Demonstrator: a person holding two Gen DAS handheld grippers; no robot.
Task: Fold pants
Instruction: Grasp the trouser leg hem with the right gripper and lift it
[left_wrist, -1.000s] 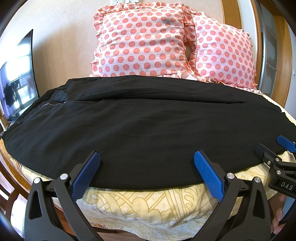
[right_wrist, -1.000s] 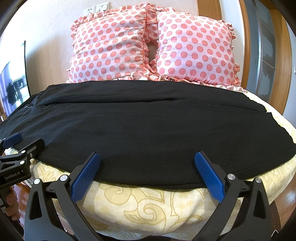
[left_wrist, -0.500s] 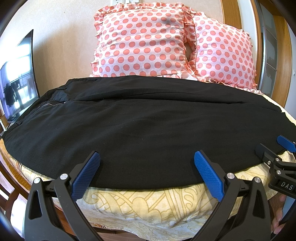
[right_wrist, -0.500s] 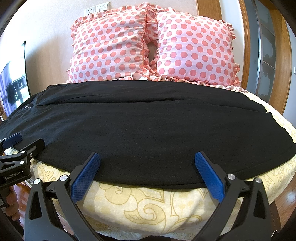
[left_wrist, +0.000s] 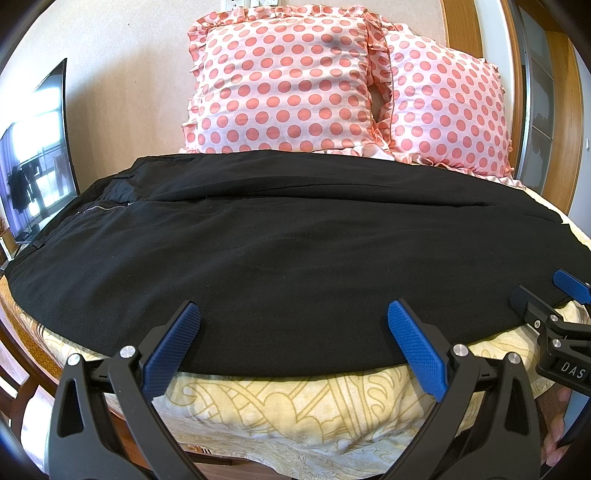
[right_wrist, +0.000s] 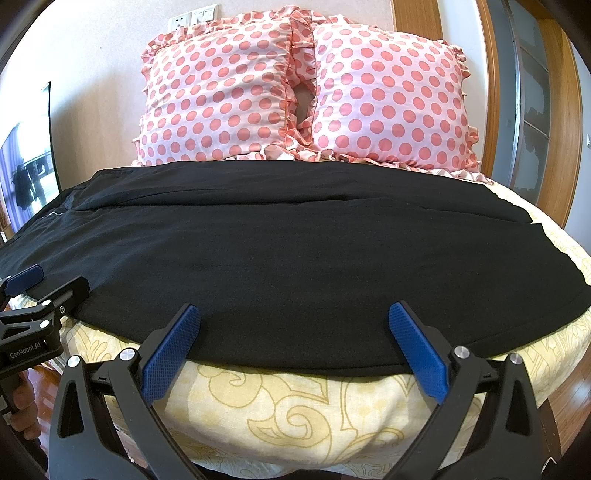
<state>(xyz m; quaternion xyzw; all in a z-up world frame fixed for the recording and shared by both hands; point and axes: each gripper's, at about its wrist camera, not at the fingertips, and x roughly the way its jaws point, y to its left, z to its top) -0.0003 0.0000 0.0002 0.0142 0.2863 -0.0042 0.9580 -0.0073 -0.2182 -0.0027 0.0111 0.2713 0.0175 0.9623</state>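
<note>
Black pants lie spread flat across the bed, waist and zipper at the left, leg ends at the right; they also show in the right wrist view. My left gripper is open and empty, its blue fingertips just over the pants' near edge. My right gripper is open and empty at the same near edge, further right. Each gripper shows in the other's view: the right gripper at the far right, the left gripper at the far left.
The bed has a yellow patterned sheet under the pants. Two pink polka-dot pillows stand against the wall behind. A TV screen is at the left. A wooden door frame is at the right.
</note>
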